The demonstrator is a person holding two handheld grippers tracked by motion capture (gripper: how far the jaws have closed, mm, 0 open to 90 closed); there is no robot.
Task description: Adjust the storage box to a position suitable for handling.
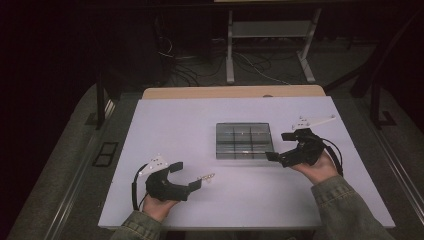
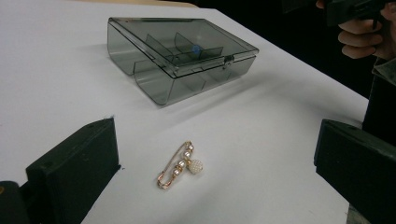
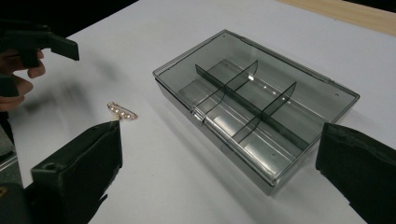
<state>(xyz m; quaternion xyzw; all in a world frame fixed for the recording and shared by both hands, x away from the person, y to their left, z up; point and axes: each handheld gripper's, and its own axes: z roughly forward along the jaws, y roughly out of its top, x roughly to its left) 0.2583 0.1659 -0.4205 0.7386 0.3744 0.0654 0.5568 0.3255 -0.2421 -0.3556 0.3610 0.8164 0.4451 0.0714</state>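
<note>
Box [image 1: 243, 141] blocks centre — edges free.

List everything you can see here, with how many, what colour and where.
brooch pin: one, gold with pearl beads, lying on the white table in front of the left gripper
compartment box: one, smoky clear plastic, lid shut, mid-table toward the right gripper
table: one, white top with a wooden far edge
cables: several, pale, on the floor beyond the table
left gripper: one, black, jaws open, near left
right gripper: one, black, jaws open, beside the box
sleeves: two, olive, bottom edge
</note>
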